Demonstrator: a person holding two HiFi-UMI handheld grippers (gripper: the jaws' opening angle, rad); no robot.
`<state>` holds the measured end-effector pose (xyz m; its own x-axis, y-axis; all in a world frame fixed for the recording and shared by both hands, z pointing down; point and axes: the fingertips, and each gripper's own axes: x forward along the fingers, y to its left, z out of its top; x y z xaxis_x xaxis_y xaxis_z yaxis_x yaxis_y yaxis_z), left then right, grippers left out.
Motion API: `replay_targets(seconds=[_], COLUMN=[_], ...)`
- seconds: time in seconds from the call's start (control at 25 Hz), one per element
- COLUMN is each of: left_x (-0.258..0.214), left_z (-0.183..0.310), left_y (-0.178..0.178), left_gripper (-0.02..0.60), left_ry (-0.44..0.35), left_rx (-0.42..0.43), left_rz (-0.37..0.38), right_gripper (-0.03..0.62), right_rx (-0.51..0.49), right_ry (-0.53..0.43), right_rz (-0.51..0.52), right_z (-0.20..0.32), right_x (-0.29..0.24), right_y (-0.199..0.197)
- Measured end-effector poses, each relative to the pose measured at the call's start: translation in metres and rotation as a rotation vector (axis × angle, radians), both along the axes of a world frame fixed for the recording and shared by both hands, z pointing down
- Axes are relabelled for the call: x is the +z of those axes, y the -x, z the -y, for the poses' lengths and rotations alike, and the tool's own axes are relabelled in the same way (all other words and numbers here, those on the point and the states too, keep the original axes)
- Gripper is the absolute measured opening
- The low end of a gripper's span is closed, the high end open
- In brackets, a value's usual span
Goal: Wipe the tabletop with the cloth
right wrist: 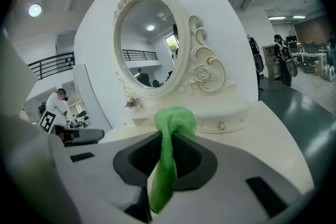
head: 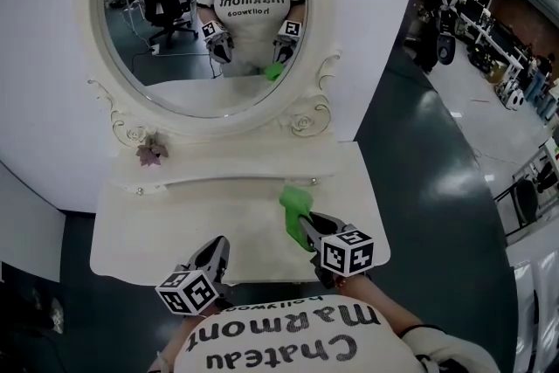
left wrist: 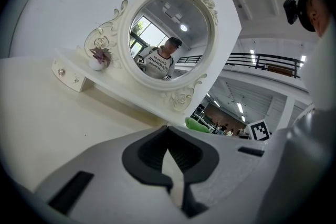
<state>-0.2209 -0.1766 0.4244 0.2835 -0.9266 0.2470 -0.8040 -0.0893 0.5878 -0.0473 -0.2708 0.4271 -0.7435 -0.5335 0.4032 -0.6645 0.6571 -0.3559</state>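
Right hand-held gripper (right wrist: 167, 140) clamped on the green cloth (right wrist: 174, 119): a bunched wad sticks out past the jaw tips and a tail hangs back between the pads. In the head view the cloth sits over the right front part of the white desk (head: 166, 227), short of the raised drawer ledge (head: 236, 175) under the oval mirror (head: 210, 22). Cannot tell whether it touches the surface. Left hand-held gripper (left wrist: 168, 132) has its jaws closed on nothing and sits low at the desk's near edge, left of the cloth. Judgement: the cloth is in grip and the wiping itself is at its start. Next move calls for tipping the right gripper down until the wad presses onto the desk, then sweeping sideways across it, keeping off the ledge and the small flower ornament (head: 152, 154).
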Motion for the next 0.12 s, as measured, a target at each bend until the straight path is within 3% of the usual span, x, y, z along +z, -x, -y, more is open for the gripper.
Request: replay_targets(seconds=[0.12], left_x=[-0.0022], left_z=[0.0004], left_y=[-0.0007], left_gripper=[0.008], left_ry=[-0.002], left_rx=[-0.004], left_rz=[-0.001], right_gripper=[0.067], right_rx=[-0.006], right_ry=[0.004], right_rz=[-0.001], right_z=[-0.0005], right_x=[-0.0003], right_y=[0.0003])
